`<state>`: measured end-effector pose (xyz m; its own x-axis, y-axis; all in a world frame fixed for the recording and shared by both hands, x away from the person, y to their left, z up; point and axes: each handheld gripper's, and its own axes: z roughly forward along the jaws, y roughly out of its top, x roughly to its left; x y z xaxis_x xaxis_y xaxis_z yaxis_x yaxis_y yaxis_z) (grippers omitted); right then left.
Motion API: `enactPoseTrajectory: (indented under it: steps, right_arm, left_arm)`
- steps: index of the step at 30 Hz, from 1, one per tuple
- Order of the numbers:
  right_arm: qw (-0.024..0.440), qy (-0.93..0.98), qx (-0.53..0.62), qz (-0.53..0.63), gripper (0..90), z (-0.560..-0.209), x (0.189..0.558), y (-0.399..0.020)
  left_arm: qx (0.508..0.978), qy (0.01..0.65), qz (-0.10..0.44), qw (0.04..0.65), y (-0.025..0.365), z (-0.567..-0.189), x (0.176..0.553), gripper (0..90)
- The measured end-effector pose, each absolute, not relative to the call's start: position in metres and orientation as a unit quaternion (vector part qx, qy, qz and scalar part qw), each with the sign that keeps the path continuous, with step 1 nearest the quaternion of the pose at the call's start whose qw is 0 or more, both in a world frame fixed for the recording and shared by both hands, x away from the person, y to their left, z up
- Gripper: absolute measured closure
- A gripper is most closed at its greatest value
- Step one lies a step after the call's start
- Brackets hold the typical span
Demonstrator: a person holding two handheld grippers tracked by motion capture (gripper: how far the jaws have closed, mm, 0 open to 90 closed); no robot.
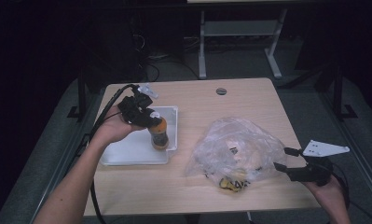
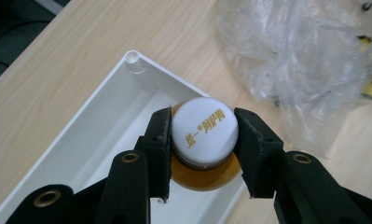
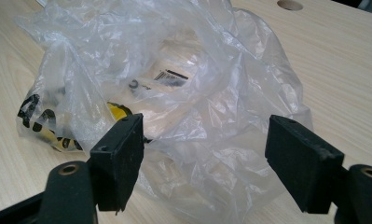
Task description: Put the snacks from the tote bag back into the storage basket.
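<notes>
The left gripper is clamped on the white screw cap of a small bottle of orange drink; in the left gripper view its two black pads press against opposite sides of the cap, which carries gold lettering, and the orange shoulder of the bottle shows below the cap. The bottle stands upright inside the shallow white rectangular plastic tray, at the tray's right-hand side as the high view shows it, close to its right wall. Whether the bottle's base rests on the tray floor or hangs just above it cannot be told. A rounded corner post of the tray shows beyond the bottle in the left gripper view. The person's left hand holds this gripper from the tray's left edge.

The tray lies on the light wooden bench, and a crumpled clear plastic bag with yellow and black items inside lies on the bench to the right of the tray, apart from it. The right gripper sits at the bag's far side from the tray, at the bag's right edge. In the right gripper view its jaws stand wide, with the bag's plastic bulging in the gap between them; the pads do not pinch it. A round hole in the bench lies beyond the tray, towards the far edge
</notes>
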<state>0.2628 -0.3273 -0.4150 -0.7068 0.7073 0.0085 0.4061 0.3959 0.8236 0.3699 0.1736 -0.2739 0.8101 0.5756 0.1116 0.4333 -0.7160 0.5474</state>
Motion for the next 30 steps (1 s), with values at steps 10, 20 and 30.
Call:
enactPoseTrajectory:
  steps: [10,20,30]
  right_arm:
    - [0.172,0.819,0.340,0.430,27.4,-0.416,0.264,-0.326]
    - [0.173,0.818,0.336,0.433,27.6,-0.416,0.263,-0.326]
    - [0.169,0.819,0.339,0.431,27.6,-0.415,0.262,-0.324]
  left_arm:
    - [0.917,0.275,0.129,0.257,0.172,-0.288,0.373,59.2]
    - [0.922,0.272,0.118,0.249,0.171,-0.304,0.373,59.1]
    - [0.915,0.283,0.103,0.268,0.175,-0.311,0.374,59.1]
